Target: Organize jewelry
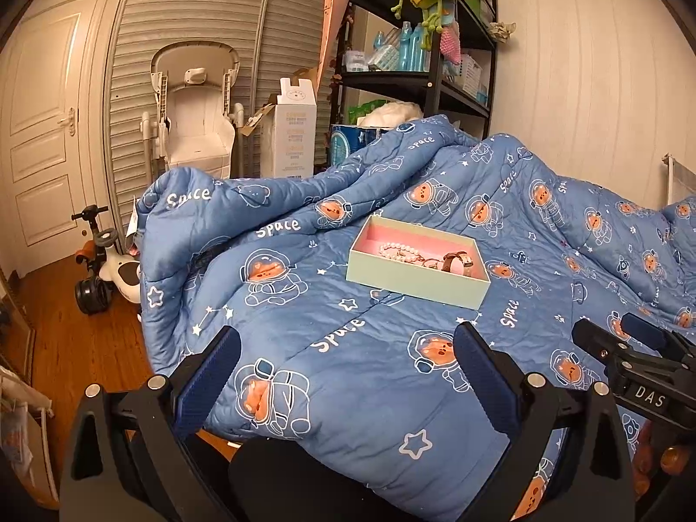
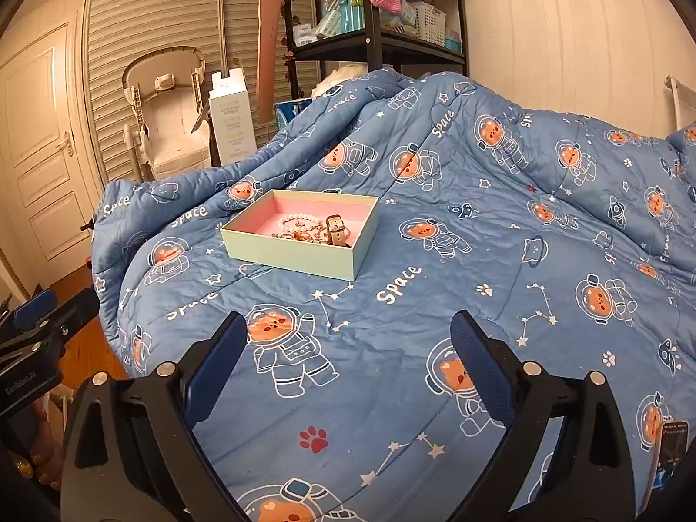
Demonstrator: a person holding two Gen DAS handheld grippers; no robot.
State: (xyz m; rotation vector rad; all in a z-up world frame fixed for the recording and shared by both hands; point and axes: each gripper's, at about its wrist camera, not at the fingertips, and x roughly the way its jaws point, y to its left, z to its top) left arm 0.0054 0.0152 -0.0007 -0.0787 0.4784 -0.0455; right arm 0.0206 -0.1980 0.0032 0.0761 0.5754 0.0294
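A pale green box (image 1: 413, 280) with a pink lining sits on the blue quilt; it also shows in the right wrist view (image 2: 296, 256). Inside lie a pearl bracelet (image 1: 396, 249) (image 2: 298, 219), a brown-strap watch (image 1: 456, 261) (image 2: 337, 229) and tangled gold pieces (image 2: 296, 235). My left gripper (image 1: 348, 352) is open and empty, well short of the box. My right gripper (image 2: 348, 339) is open and empty, also short of the box. The right gripper's body (image 1: 630, 352) shows at the left view's right edge.
The blue space-print quilt (image 2: 478, 239) covers the bed. A black shelf rack (image 1: 435, 78) stands behind, with a white high chair (image 1: 195, 108), a tall carton (image 1: 293, 130) and a door (image 1: 39, 130) to the left. A toy scooter (image 1: 104, 269) stands on the wood floor. A phone (image 2: 672, 448) lies at the right.
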